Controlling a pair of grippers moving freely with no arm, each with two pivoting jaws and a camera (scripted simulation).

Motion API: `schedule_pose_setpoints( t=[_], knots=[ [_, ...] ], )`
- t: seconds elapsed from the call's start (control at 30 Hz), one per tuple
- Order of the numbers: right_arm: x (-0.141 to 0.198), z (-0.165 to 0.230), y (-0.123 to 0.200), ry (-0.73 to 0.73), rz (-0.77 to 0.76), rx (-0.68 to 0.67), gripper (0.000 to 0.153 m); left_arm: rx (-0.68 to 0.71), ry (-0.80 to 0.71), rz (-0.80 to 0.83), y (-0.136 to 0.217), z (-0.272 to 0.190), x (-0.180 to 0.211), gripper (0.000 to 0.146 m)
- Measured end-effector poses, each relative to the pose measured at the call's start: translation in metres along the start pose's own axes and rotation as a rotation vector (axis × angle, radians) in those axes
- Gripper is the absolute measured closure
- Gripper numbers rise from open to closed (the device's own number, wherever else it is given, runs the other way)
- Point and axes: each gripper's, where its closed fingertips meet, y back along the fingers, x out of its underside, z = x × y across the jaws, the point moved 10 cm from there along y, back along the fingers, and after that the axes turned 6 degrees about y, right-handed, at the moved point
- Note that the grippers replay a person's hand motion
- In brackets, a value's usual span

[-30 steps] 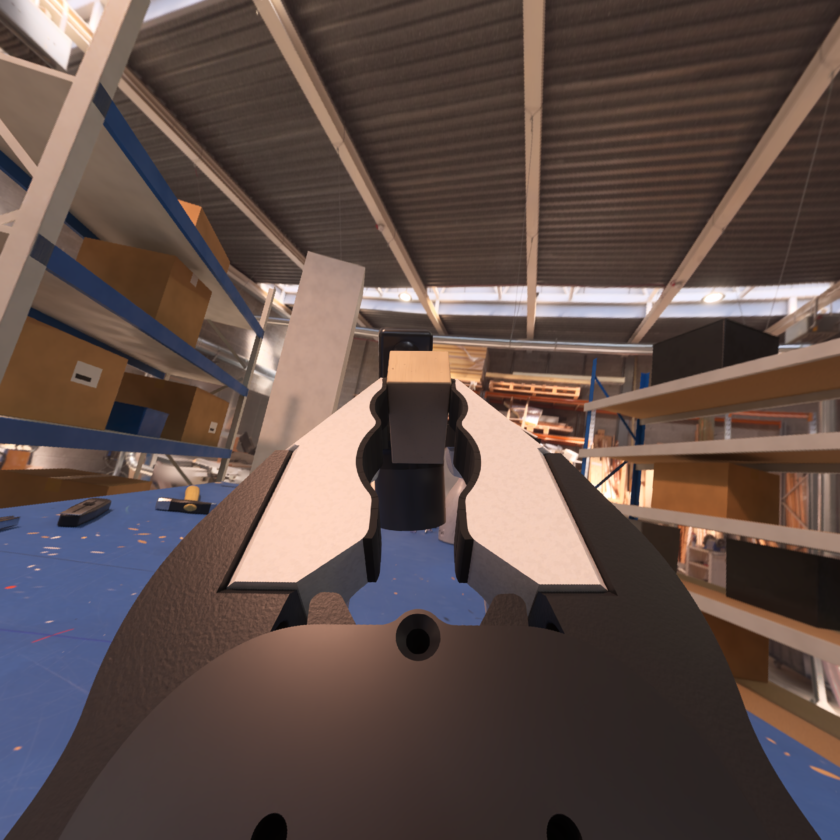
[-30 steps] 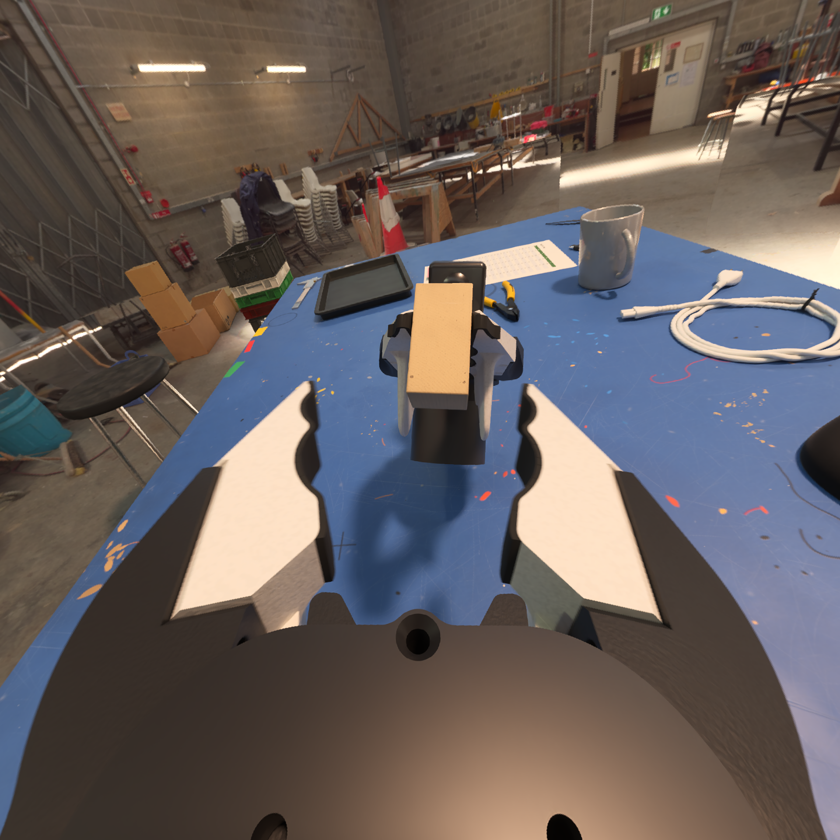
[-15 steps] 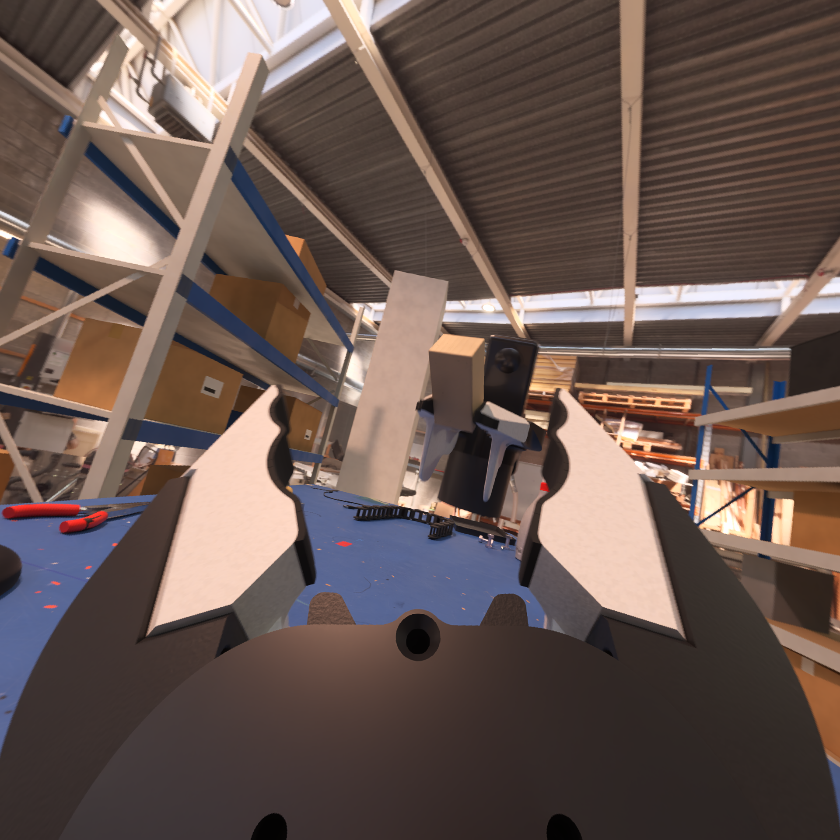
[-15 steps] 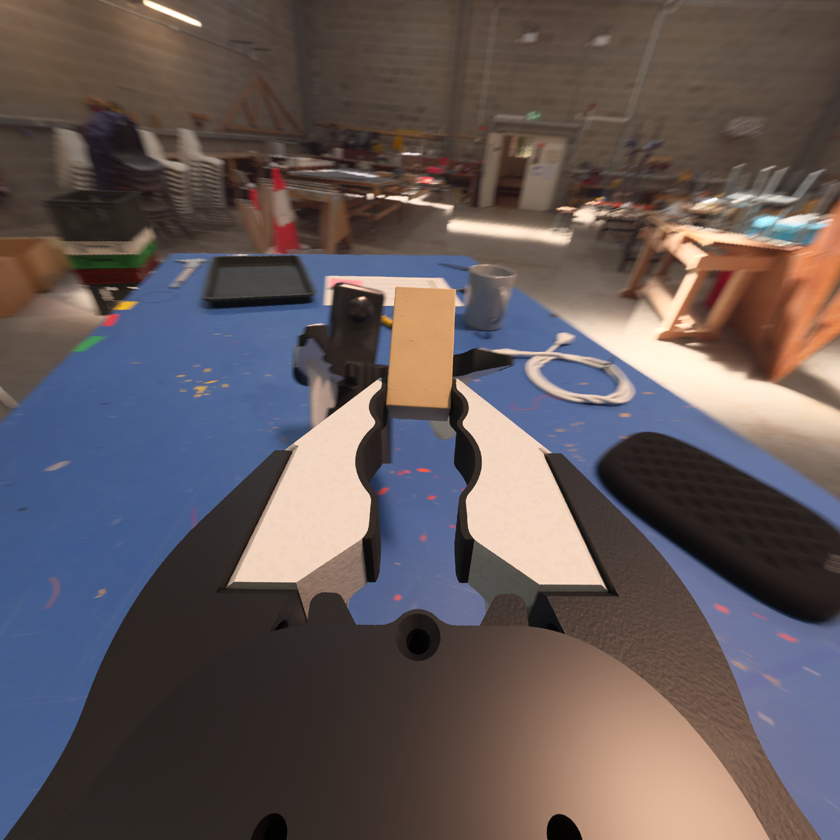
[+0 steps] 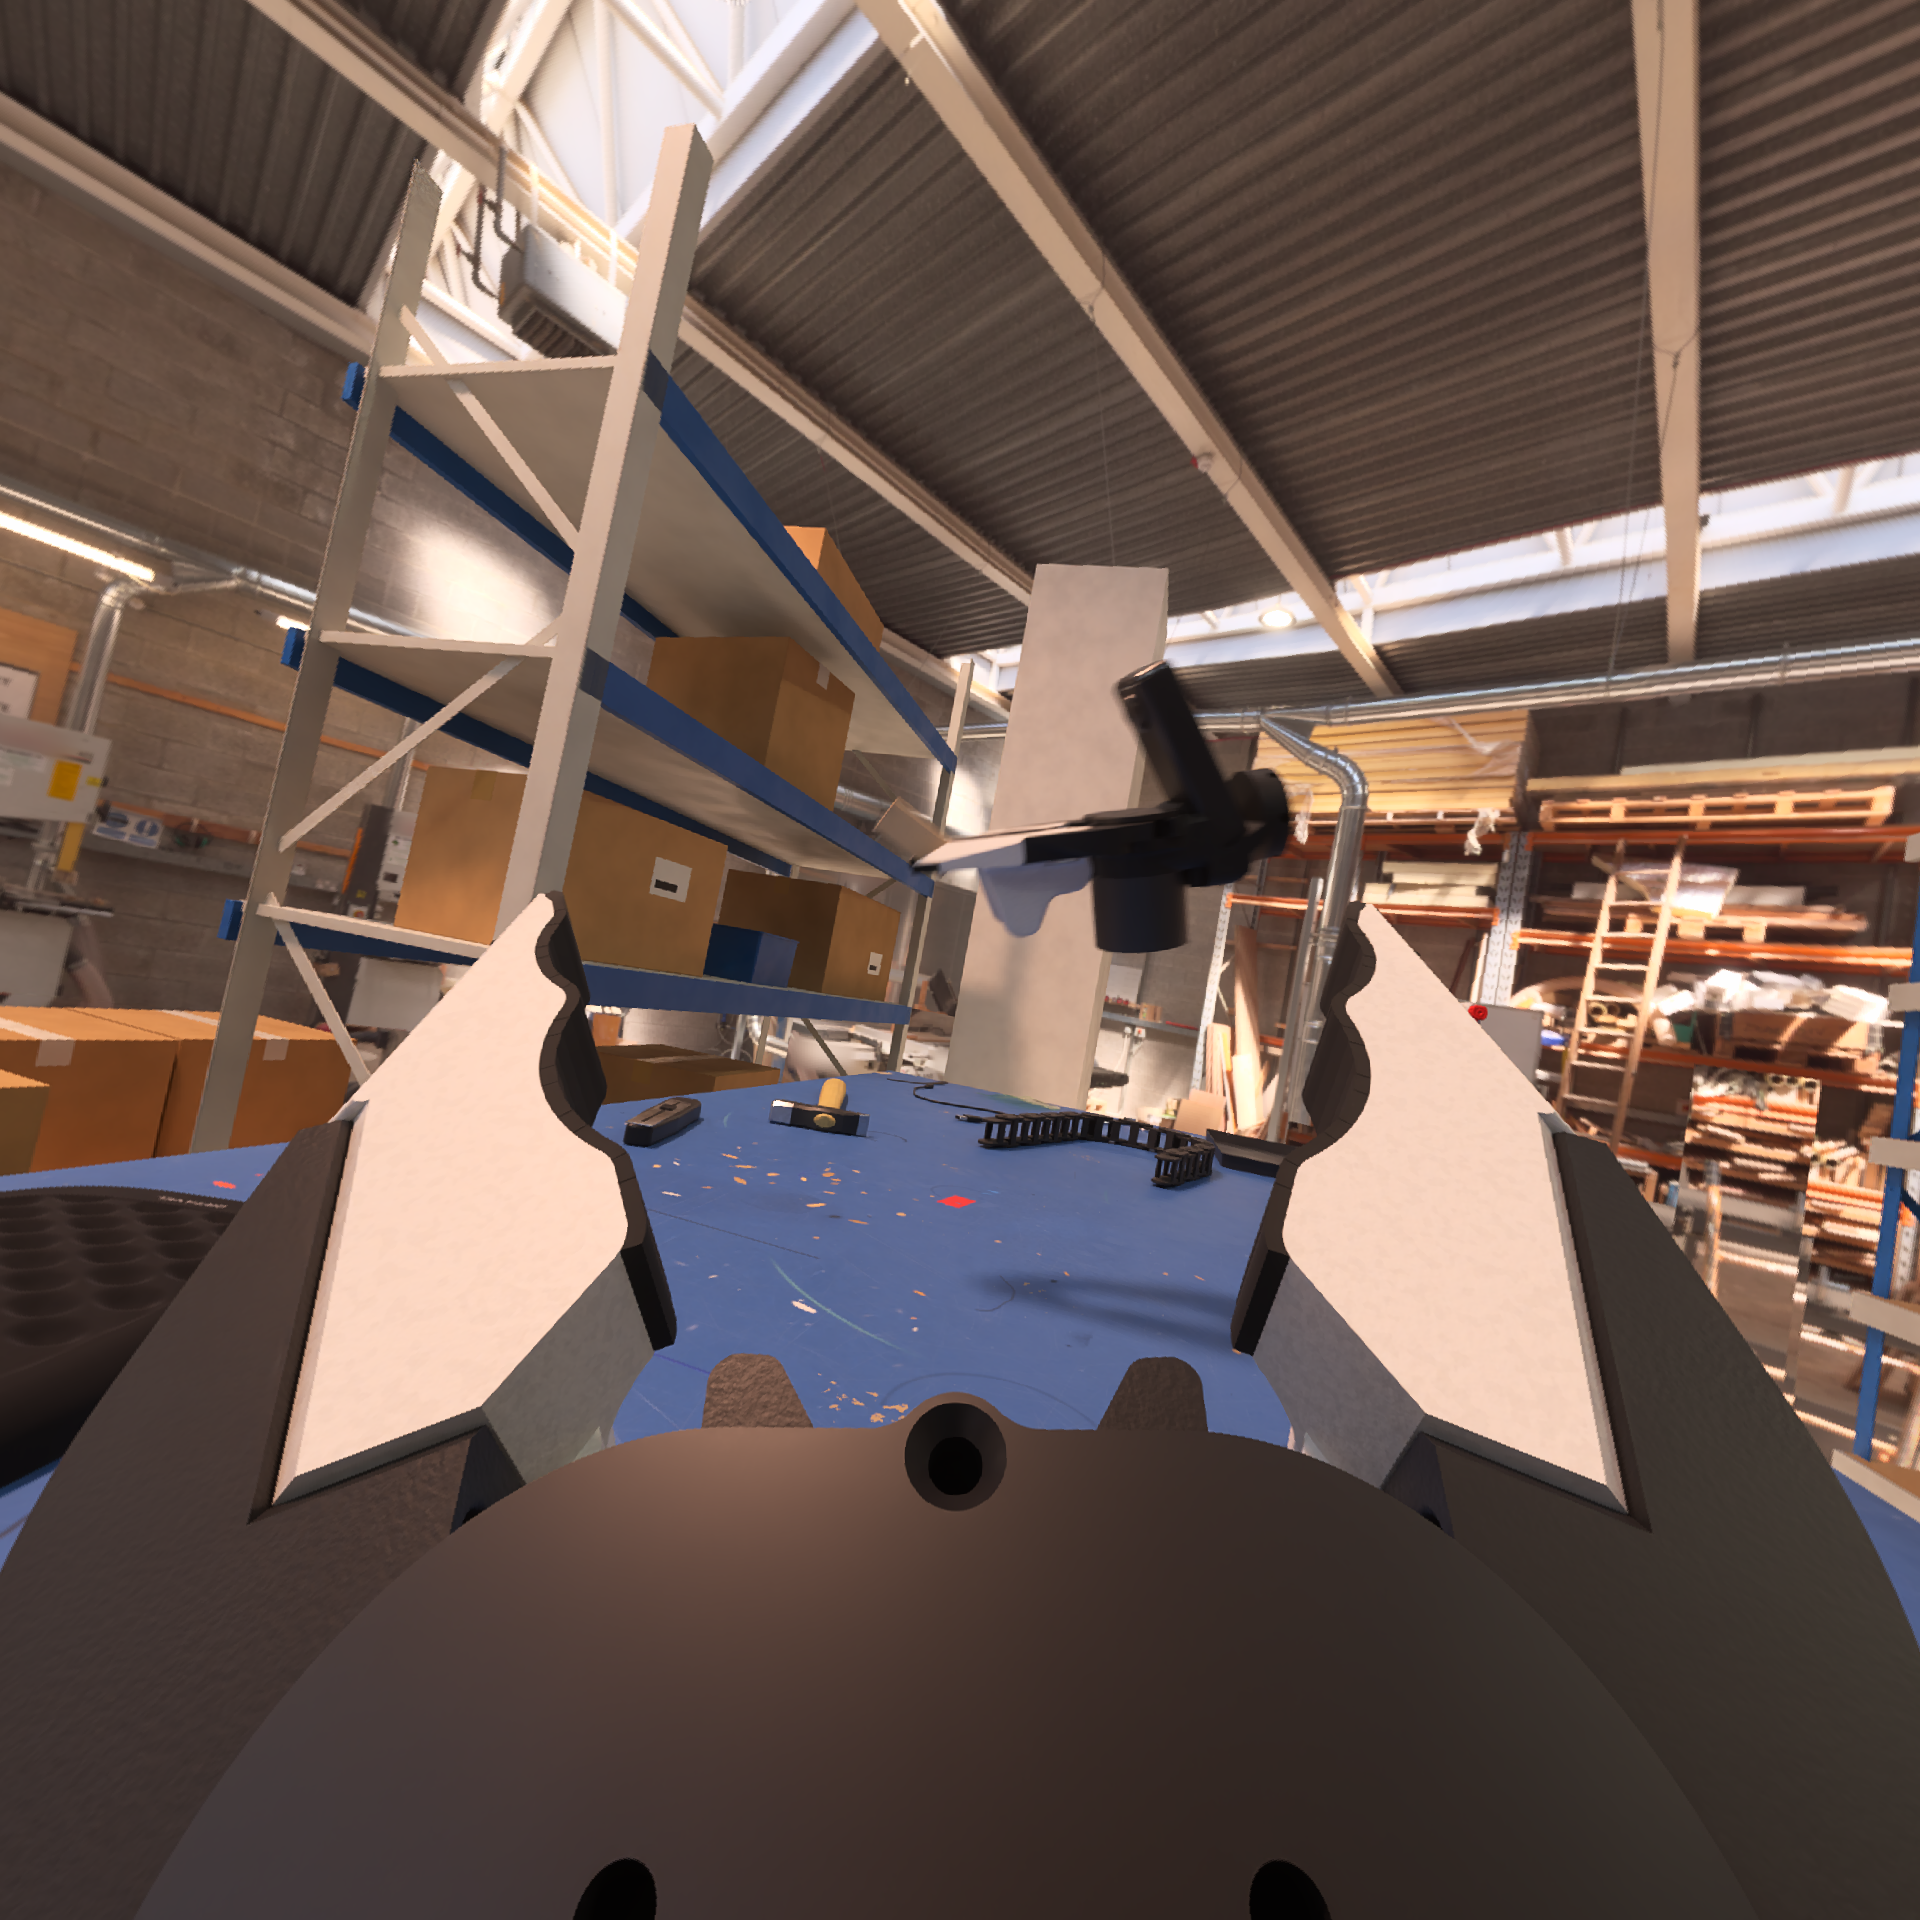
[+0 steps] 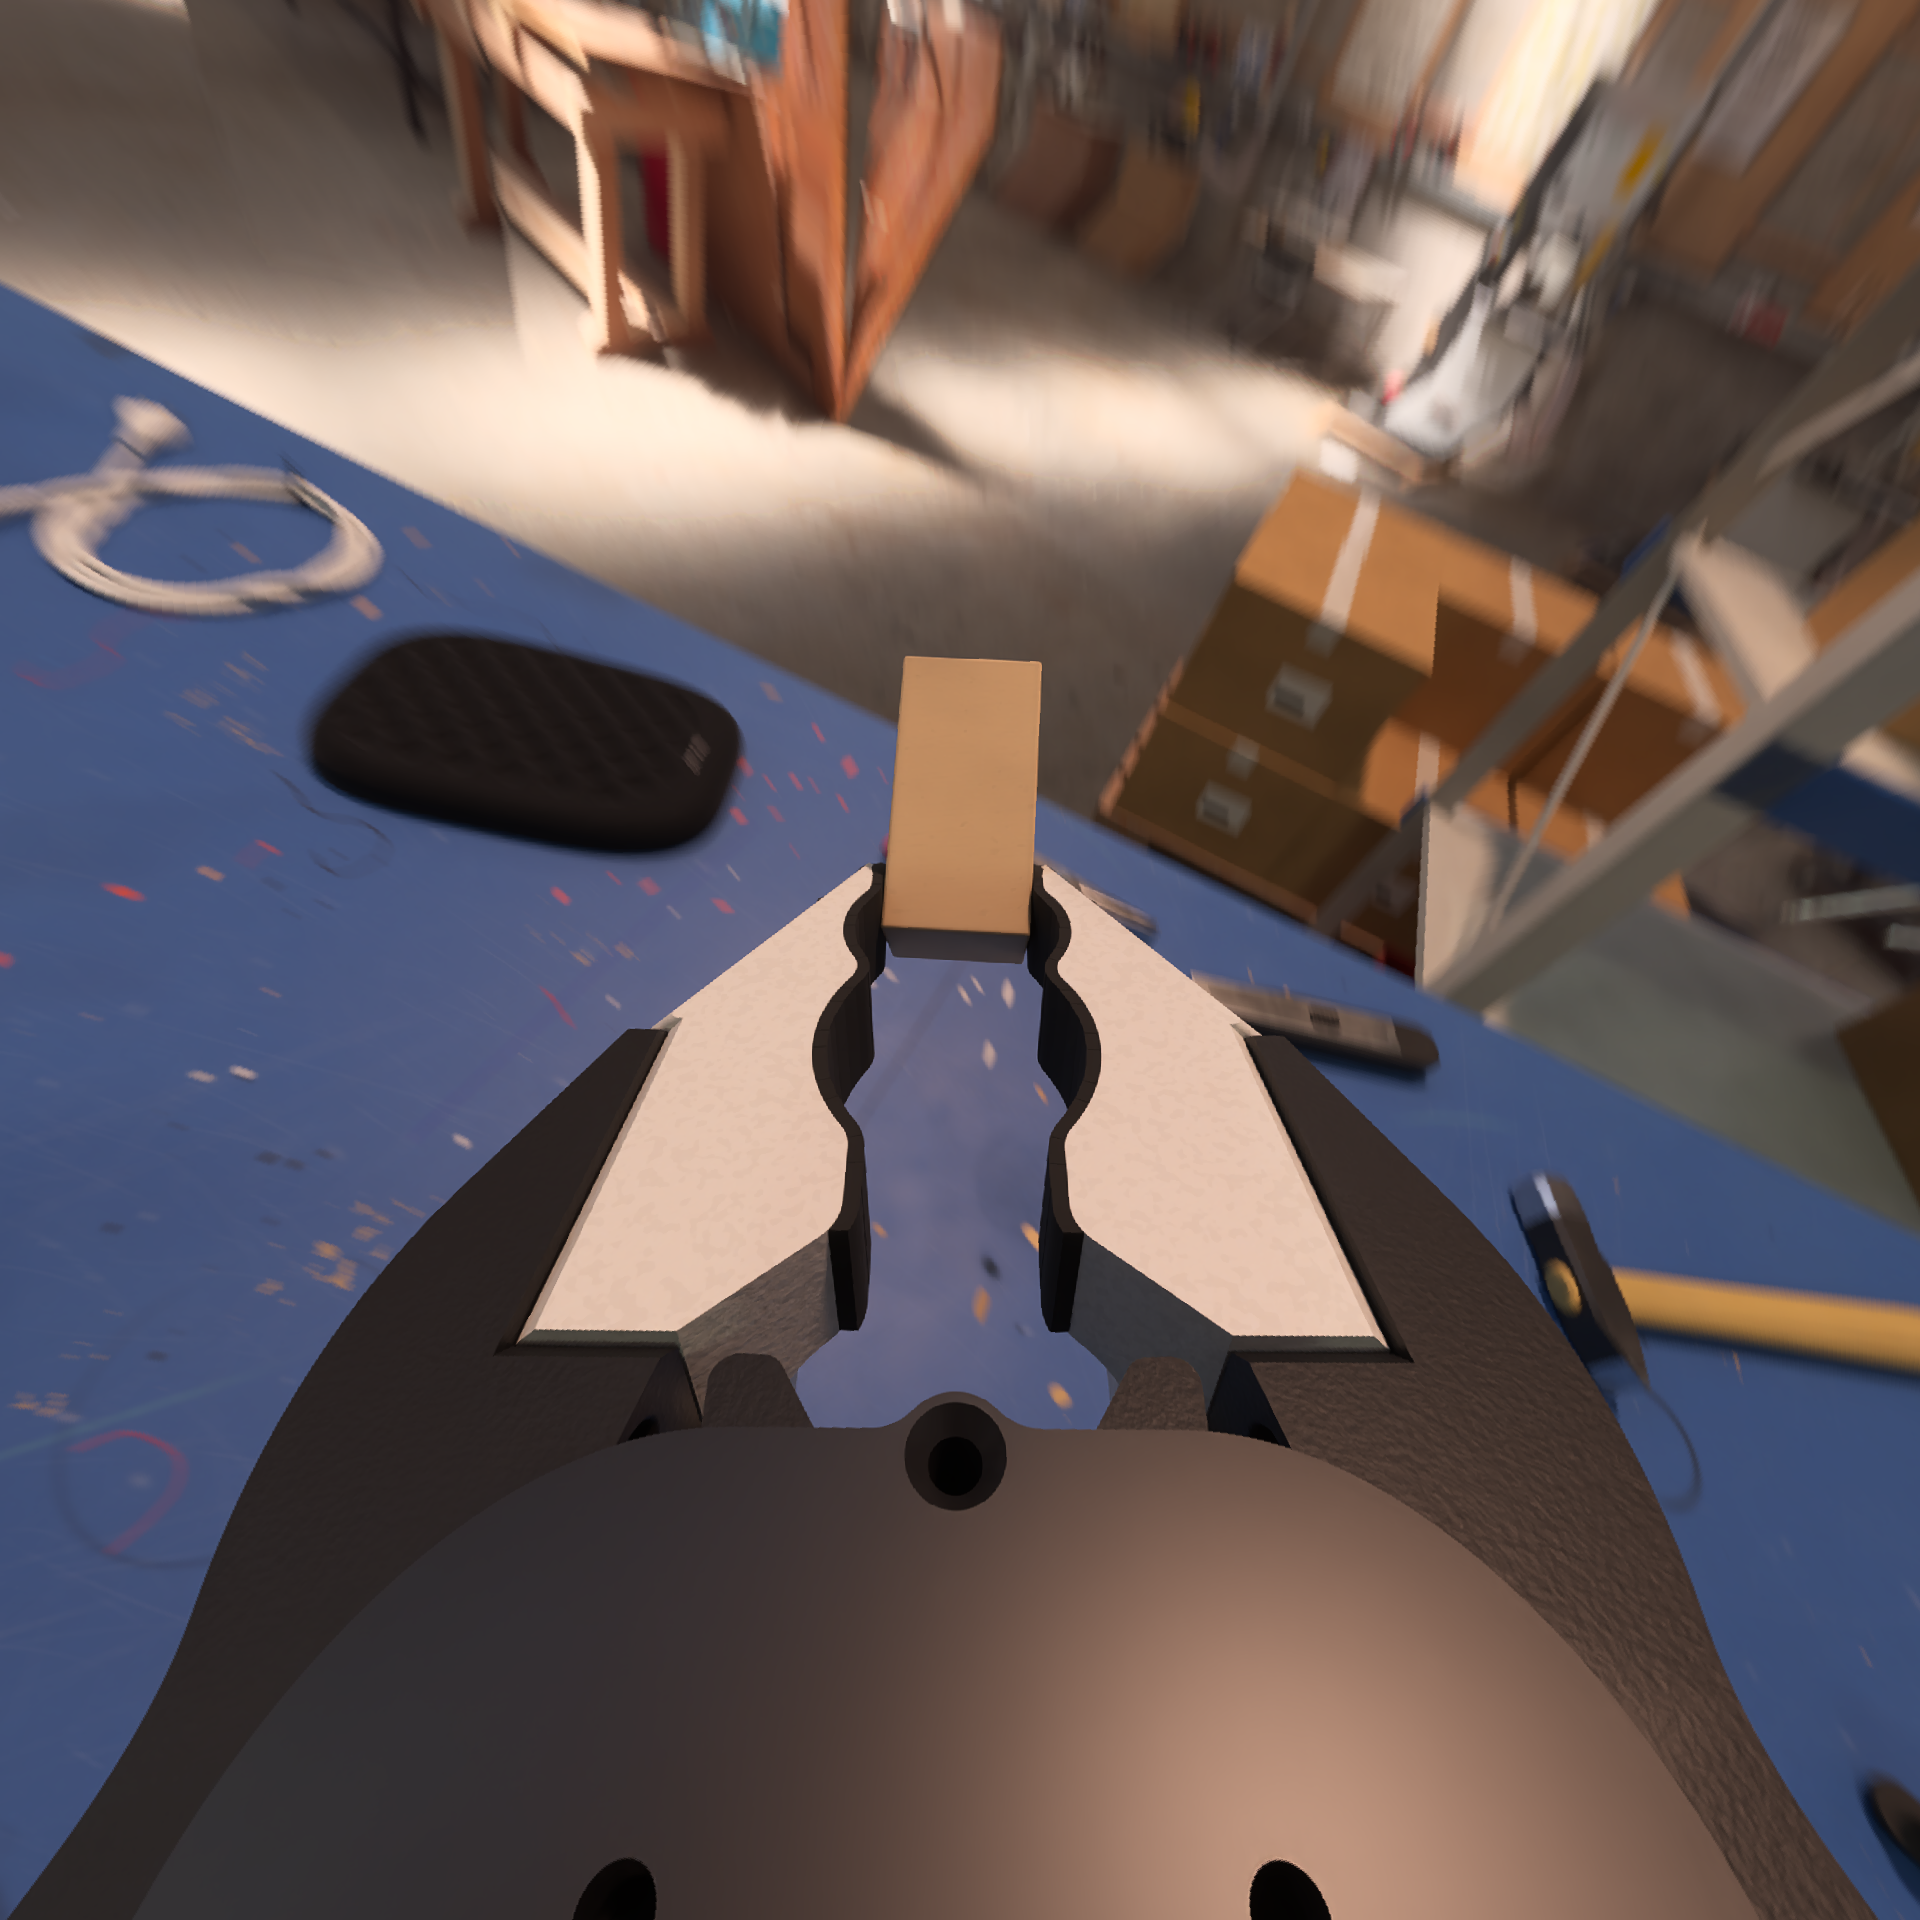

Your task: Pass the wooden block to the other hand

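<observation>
The wooden block (image 6: 961,800), a tan oblong, is clamped at its near end between the tips of my right gripper (image 6: 956,914) and sticks out forward over the blue table (image 6: 312,1039). The right wrist view is blurred by motion. My left gripper (image 5: 956,935) is open wide and empty above the table (image 5: 935,1247). In the left wrist view the right gripper (image 5: 1122,842) shows farther off, up in the air, turned on its side with its fingers pointing left. The block is not clear in that view.
A black pad (image 6: 520,743), a white cable (image 6: 197,540), a black knife-like tool (image 6: 1320,1023) and a hammer (image 6: 1714,1320) lie on the table. The left wrist view shows the hammer (image 5: 826,1107), a black cable chain (image 5: 1091,1132) and shelving with cardboard boxes (image 5: 623,873).
My left gripper opened and let go of the block. My right gripper shut on it, then swung away to the right and rolled over. The two grippers have drawn apart.
</observation>
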Motion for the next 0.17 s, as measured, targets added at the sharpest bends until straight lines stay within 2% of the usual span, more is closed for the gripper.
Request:
schedule_pose_setpoints(
  t=[0.17],
  knots=[
    [0.047,-0.056,-0.064,-0.088,0.357,0.005,0.126,-0.016,0.01,-0.006,0.001,0.001,0.0,0.017]
  ],
)
